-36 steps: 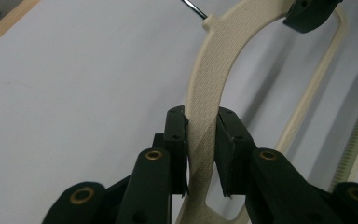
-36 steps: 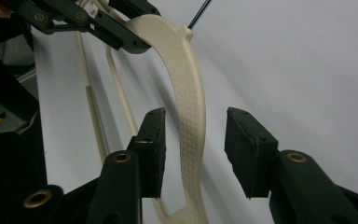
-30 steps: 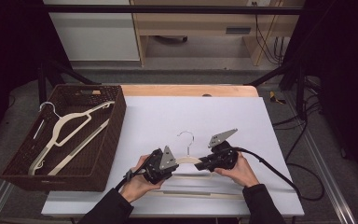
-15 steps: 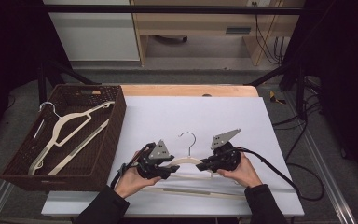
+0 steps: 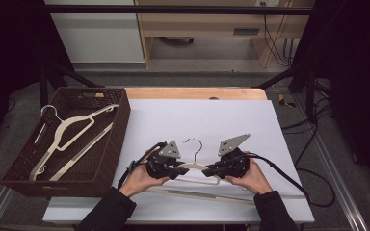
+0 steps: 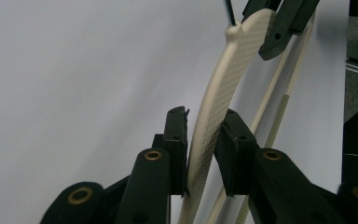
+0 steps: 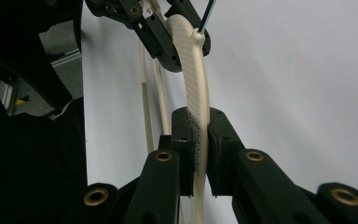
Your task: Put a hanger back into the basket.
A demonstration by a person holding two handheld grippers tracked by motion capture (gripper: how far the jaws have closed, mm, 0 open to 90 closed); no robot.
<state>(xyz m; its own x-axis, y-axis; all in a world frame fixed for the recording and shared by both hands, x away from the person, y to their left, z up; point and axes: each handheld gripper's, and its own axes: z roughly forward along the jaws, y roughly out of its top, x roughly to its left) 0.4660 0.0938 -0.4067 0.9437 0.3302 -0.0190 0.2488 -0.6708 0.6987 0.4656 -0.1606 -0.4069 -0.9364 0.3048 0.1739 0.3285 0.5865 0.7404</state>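
Observation:
A cream hanger (image 5: 192, 167) with a metal hook (image 5: 195, 143) is held just above the white table near its front edge. My left gripper (image 5: 176, 171) grips its left shoulder. Its jaws have just been closing, and the hanger's arm (image 6: 223, 74) runs between the pads (image 6: 177, 135), which press on it. My right gripper (image 5: 210, 171) is shut on the right shoulder, its pads (image 7: 216, 140) squeezing the textured arm (image 7: 193, 60). The two grippers point at each other, close to the hook. The hanger's thin lower bar (image 5: 207, 195) lies nearer the person.
A dark wicker basket (image 5: 121, 126) stands at the table's left with another cream hanger (image 5: 72, 127) inside. The white table top (image 5: 212, 113) stretches beyond the grippers. Cables trail off the right side (image 5: 294, 180).
The left hand and its gripper have shifted slightly and risen a little on the hanger's left shoulder. The right gripper has kept its hold and place.

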